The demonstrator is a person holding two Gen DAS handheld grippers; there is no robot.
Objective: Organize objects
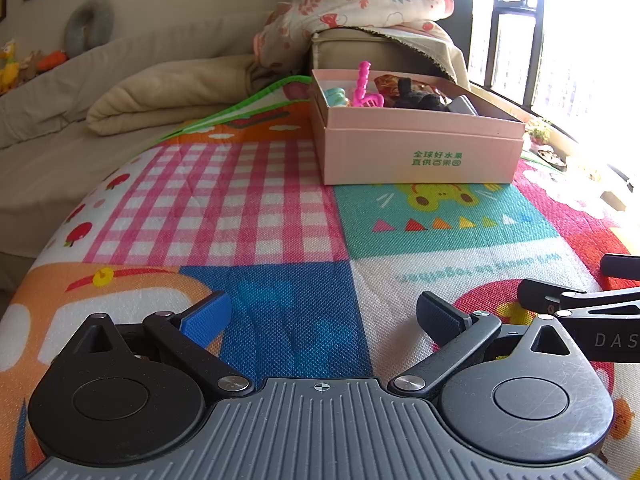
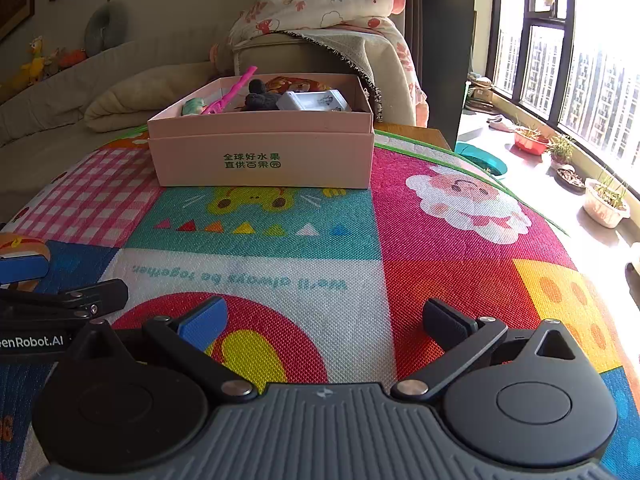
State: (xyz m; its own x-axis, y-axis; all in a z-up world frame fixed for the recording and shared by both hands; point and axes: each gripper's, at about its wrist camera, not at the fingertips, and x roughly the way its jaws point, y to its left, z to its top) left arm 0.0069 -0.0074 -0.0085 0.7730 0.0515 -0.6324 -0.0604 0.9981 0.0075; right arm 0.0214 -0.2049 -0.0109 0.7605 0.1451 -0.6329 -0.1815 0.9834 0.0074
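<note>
A pink cardboard box (image 1: pixel 420 152) (image 2: pixel 260 156) with green print stands on a colourful play mat (image 1: pixel 256 208) (image 2: pixel 440 272). Inside it lie a pink plastic toy (image 1: pixel 365 88) (image 2: pixel 232 94), a black plush (image 1: pixel 418 98) (image 2: pixel 260 98), a teal item (image 1: pixel 335 96) (image 2: pixel 194 106) and a grey-white pack (image 2: pixel 314 101). My left gripper (image 1: pixel 324 318) rests low over the mat, open and empty, well short of the box. My right gripper (image 2: pixel 326 322) is also open and empty, beside the left one, which shows at the left edge of the right wrist view.
A beige sofa with a folded blanket (image 1: pixel 160 96) lies behind the mat. A floral quilt (image 2: pixel 320 4) is draped over the armrest behind the box. Potted plants (image 2: pixel 604 196) and a teal basin (image 2: pixel 484 160) sit on the floor by the window at right.
</note>
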